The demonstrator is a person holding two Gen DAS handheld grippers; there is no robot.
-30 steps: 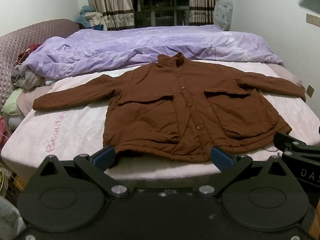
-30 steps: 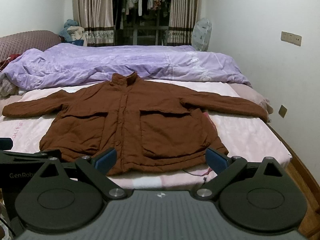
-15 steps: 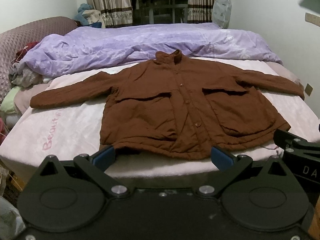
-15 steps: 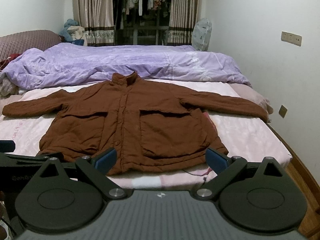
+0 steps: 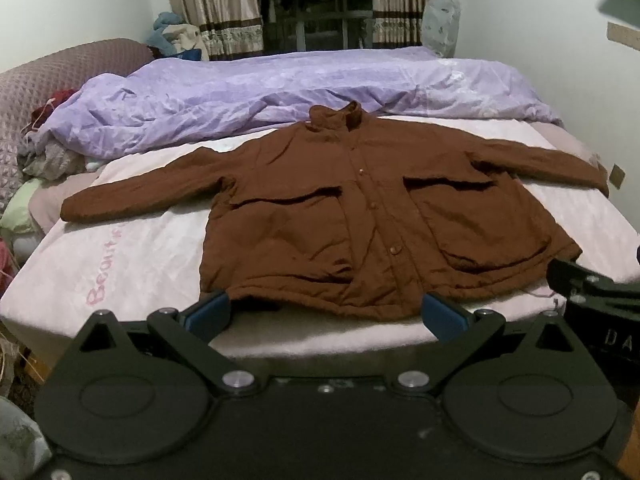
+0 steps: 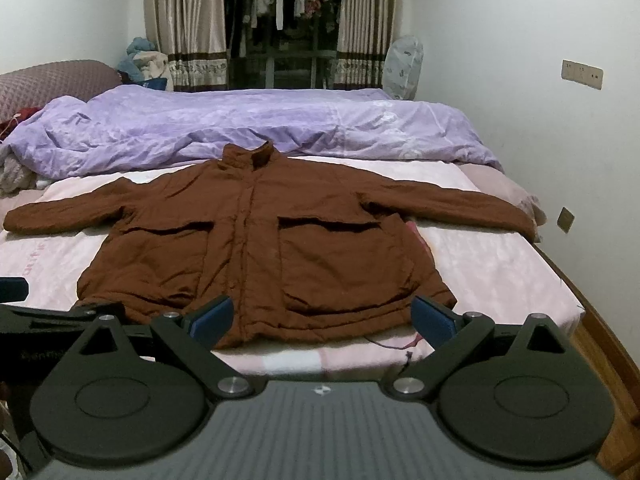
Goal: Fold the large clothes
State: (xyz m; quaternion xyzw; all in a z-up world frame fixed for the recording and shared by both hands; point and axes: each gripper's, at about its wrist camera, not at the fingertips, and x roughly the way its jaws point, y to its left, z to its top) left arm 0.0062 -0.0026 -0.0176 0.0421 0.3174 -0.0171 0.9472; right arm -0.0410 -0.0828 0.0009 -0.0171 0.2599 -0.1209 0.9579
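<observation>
The brown jacket (image 5: 360,216) lies flat and face up on the pink sheet (image 5: 132,256) of the bed, buttoned, collar toward the far side, both sleeves stretched outward. Two large front pockets hang slightly open; whether anything is inside cannot be told. Behind the collar a purple duvet (image 6: 240,128) is bunched across the bed.

The left wrist view shows pink lettering on the sheet beside the jacket's sleeve and a heap of clothes (image 5: 48,160) at the bed's left edge. The right wrist view shows a wall socket (image 6: 582,74) and a thin cord (image 6: 400,346) trailing from the hem.

The left gripper (image 5: 326,314) hovers level just short of the hem, fingers spread wide, gripping nothing. The right gripper (image 6: 322,316) is likewise spread wide and empty, near the hem's right half
</observation>
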